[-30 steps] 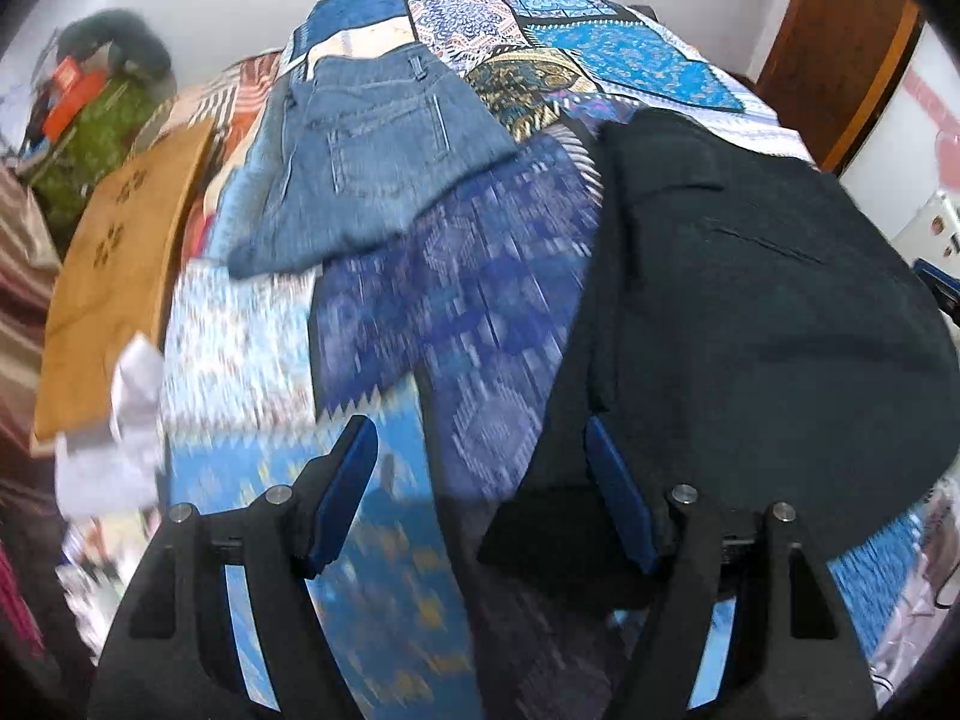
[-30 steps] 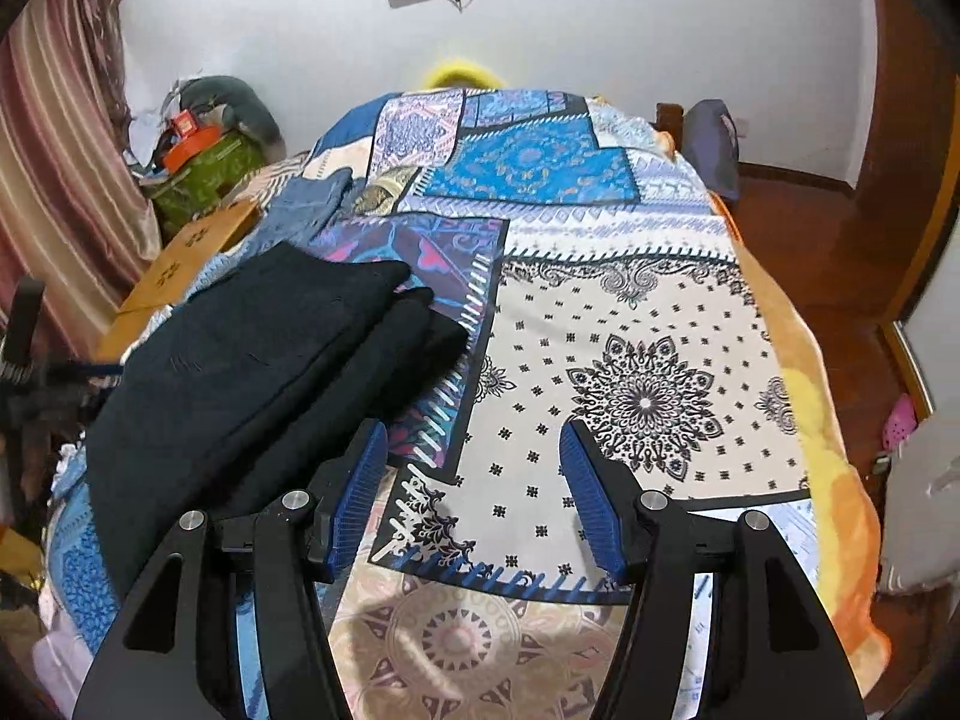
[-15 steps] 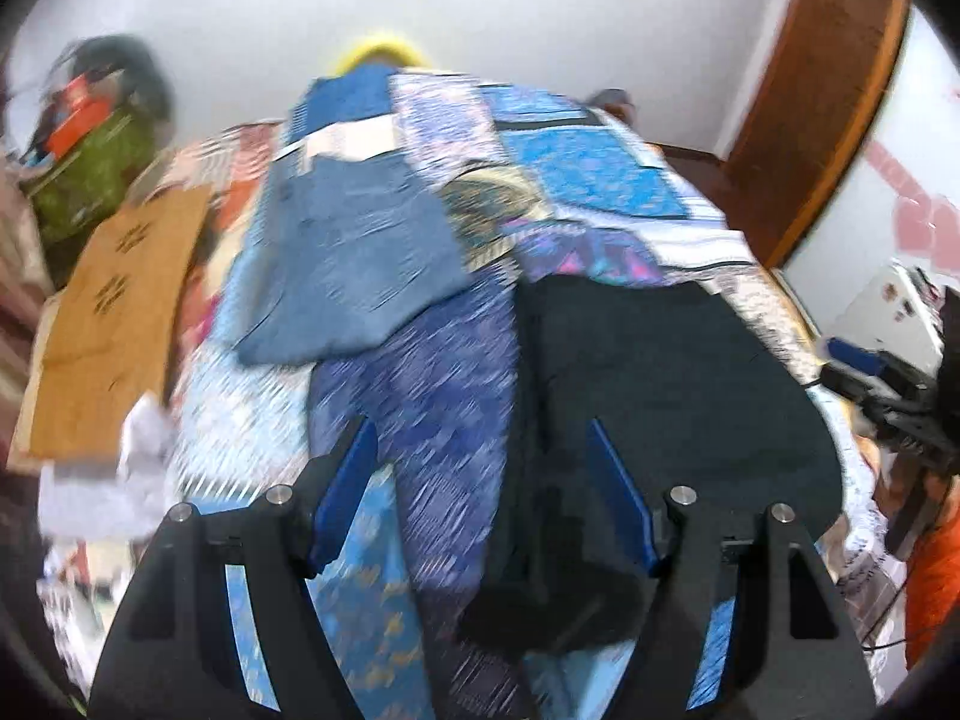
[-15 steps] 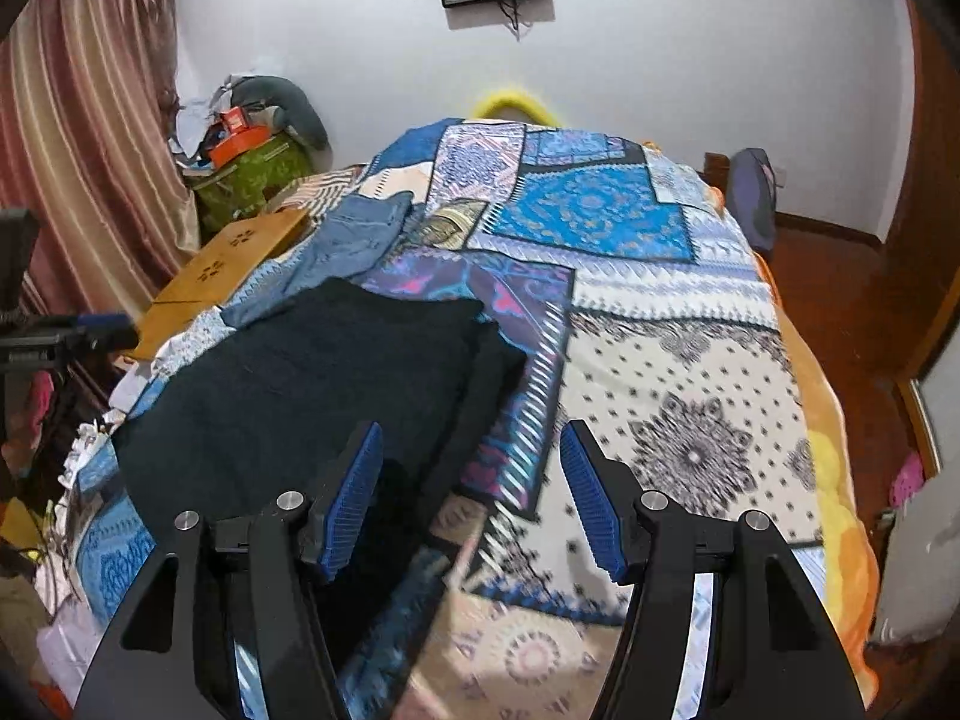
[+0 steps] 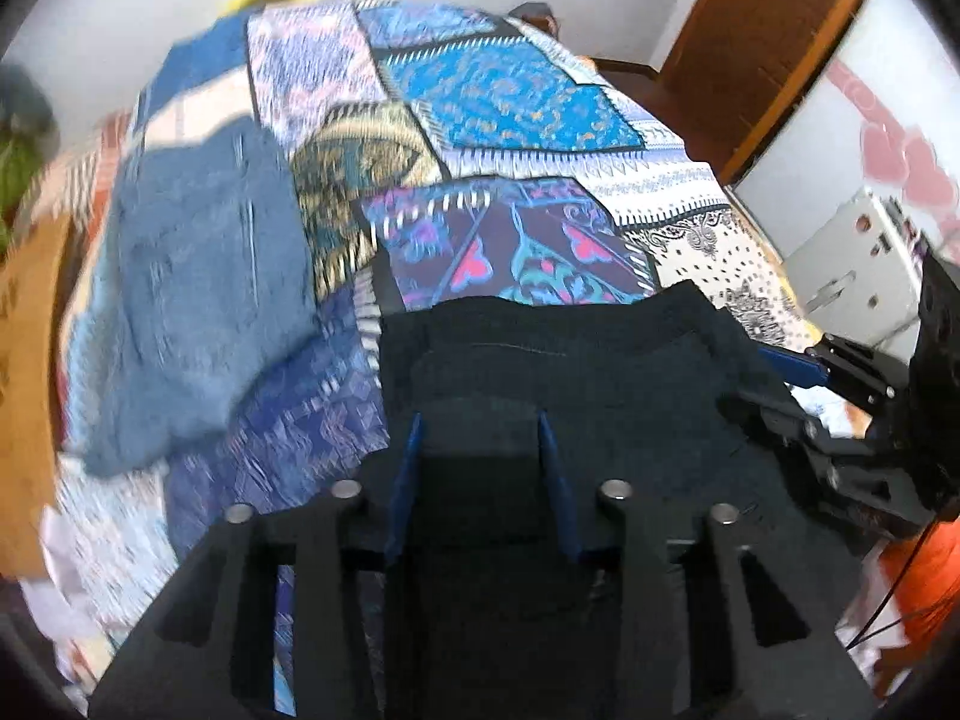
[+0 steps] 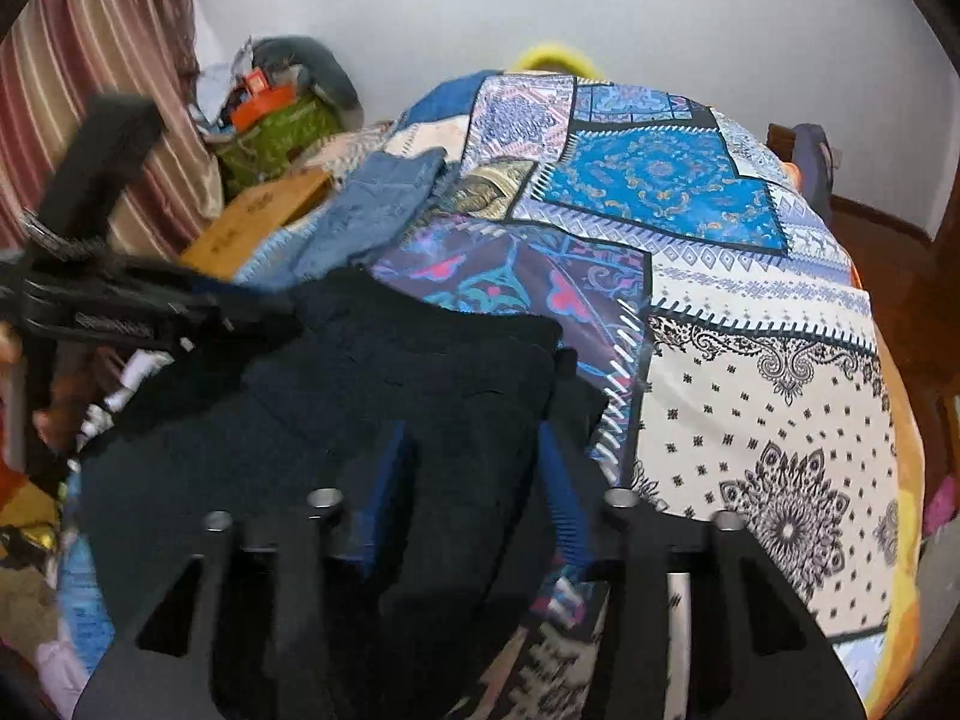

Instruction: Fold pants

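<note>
The black pants (image 5: 576, 372) lie folded on the patterned bedspread near the bed's front edge; they also show in the right wrist view (image 6: 372, 396). My left gripper (image 5: 480, 426) has its blue fingers narrowed around a bunch of the black fabric at the near left side. My right gripper (image 6: 474, 438) has its fingers narrowed around the black fabric at the near right side. The right gripper shows at the right edge of the left wrist view (image 5: 840, 396), and the left gripper at the left of the right wrist view (image 6: 138, 306).
Folded blue jeans (image 5: 192, 276) lie on the bed to the left, also in the right wrist view (image 6: 378, 204). A brown board (image 6: 258, 222) and a green bundle (image 6: 270, 132) sit past the bed's left side. A white appliance (image 5: 864, 276) stands at right.
Both grippers moved in over the black pants from each side and their fingers closed from wide open onto the fabric.
</note>
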`<state>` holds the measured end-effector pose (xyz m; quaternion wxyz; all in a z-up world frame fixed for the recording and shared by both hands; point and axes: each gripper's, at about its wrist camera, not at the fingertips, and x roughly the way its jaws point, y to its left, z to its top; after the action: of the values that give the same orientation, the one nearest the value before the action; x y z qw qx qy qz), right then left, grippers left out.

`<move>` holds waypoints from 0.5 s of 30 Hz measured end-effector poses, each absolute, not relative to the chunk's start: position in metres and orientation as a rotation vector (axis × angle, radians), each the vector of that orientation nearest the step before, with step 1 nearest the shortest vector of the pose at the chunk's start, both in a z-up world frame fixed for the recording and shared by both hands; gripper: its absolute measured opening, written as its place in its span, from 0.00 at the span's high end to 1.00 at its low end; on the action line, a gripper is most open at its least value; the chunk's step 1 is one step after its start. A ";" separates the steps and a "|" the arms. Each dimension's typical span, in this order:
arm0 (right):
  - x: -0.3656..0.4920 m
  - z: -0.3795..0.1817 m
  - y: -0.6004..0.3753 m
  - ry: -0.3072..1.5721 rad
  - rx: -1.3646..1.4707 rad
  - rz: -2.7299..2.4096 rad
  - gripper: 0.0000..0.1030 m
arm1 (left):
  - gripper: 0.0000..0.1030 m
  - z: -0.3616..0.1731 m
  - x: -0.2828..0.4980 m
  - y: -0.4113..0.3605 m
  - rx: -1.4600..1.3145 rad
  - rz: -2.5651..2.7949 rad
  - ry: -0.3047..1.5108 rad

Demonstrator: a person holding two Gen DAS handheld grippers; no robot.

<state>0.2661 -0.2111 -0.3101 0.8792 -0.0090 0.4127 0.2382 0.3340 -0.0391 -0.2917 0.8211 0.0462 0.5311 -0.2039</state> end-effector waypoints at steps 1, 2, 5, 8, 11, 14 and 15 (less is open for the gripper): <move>0.267 -0.312 -0.211 0.849 -0.033 0.498 0.77 | 0.65 -0.292 0.334 -0.040 0.117 -0.433 1.114; 0.267 -0.314 -0.211 0.842 -0.044 0.495 0.79 | 0.65 -0.293 0.335 -0.040 0.128 -0.427 1.102; 0.274 -0.317 -0.213 0.860 -0.059 0.482 0.80 | 0.65 -0.300 0.341 -0.043 0.157 -0.410 1.092; 0.276 -0.308 -0.216 0.883 -0.054 0.469 0.77 | 0.63 -0.291 0.342 -0.043 0.161 -0.399 1.098; 0.267 -0.287 -0.222 0.869 -0.039 0.458 0.73 | 0.63 -0.268 0.330 -0.036 0.161 -0.376 1.022; 0.254 -0.271 -0.221 0.840 -0.021 0.501 0.65 | 0.63 -0.248 0.314 -0.036 0.144 -0.429 0.971; 0.248 -0.267 -0.218 0.830 -0.020 0.522 0.63 | 0.63 -0.243 0.307 -0.038 0.137 -0.451 0.962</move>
<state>0.2484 -0.2177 -0.2666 0.8822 -0.0098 0.3985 0.2506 0.3065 -0.0380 -0.2426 0.8599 0.0654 0.4585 -0.2148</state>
